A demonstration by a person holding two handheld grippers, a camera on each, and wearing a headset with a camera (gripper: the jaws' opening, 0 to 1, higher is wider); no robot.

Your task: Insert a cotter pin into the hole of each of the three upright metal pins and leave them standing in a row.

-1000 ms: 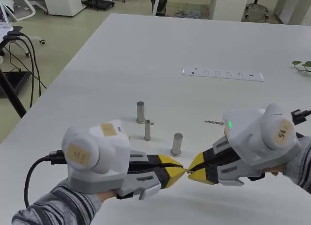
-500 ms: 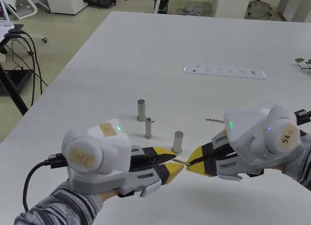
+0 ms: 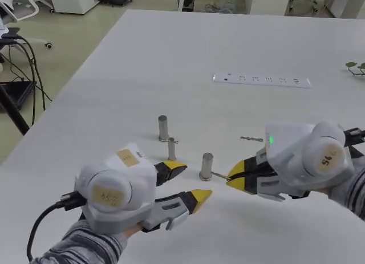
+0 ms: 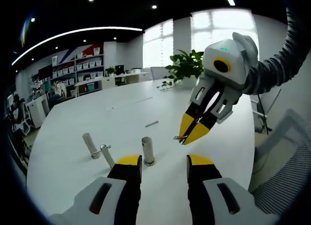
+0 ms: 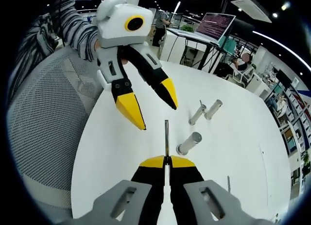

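White table: three upright metal pins, loose cotter pin nearby, power strip farther back.

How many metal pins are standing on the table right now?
3, none seemingly hidden: far pin; middle pin just nearer; near pin, beside the cotter pin held by the right tongs.
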